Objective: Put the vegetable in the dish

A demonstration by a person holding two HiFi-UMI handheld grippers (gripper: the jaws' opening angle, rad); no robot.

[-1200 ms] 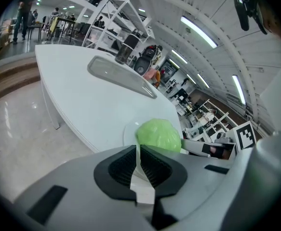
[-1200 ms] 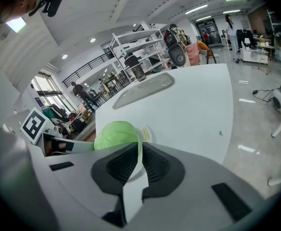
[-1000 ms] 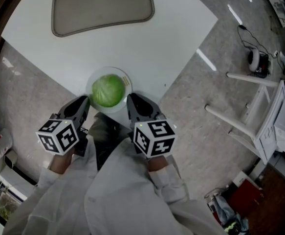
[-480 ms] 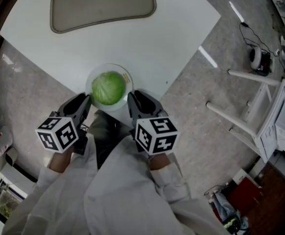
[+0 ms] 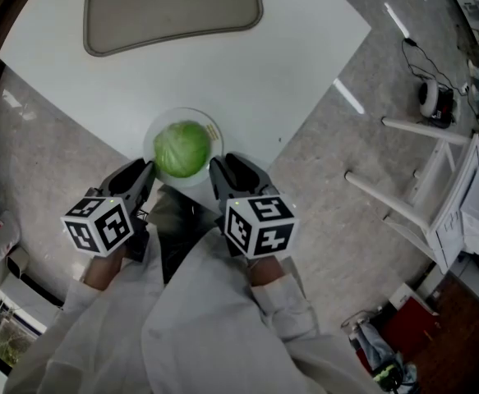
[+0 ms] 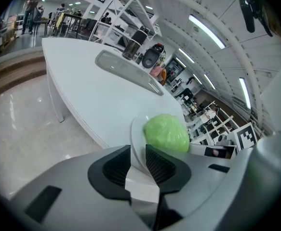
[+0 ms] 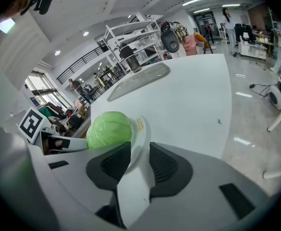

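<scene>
A round green cabbage [image 5: 181, 148] sits in a shallow white dish [image 5: 213, 130] at the near edge of the white table [image 5: 280, 64]. My left gripper [image 5: 145, 171] grips the dish's left rim and my right gripper [image 5: 217, 169] grips its right rim. In the left gripper view the dish rim [image 6: 136, 134] runs between the jaws of the left gripper [image 6: 138, 160], with the cabbage [image 6: 167, 134] just beyond. In the right gripper view the rim [image 7: 141, 129] sits between the jaws of the right gripper [image 7: 139, 160], the cabbage [image 7: 109, 129] to its left.
A large grey-tan tray [image 5: 173, 11] lies at the far side of the table. On the floor to the right stand a white frame [image 5: 436, 187] and a small device with a cable [image 5: 432, 101]. The person's white sleeves fill the bottom of the head view.
The dish with the cabbage stays held between both grippers. The right gripper has shifted slightly left; otherwise almost nothing has moved.
</scene>
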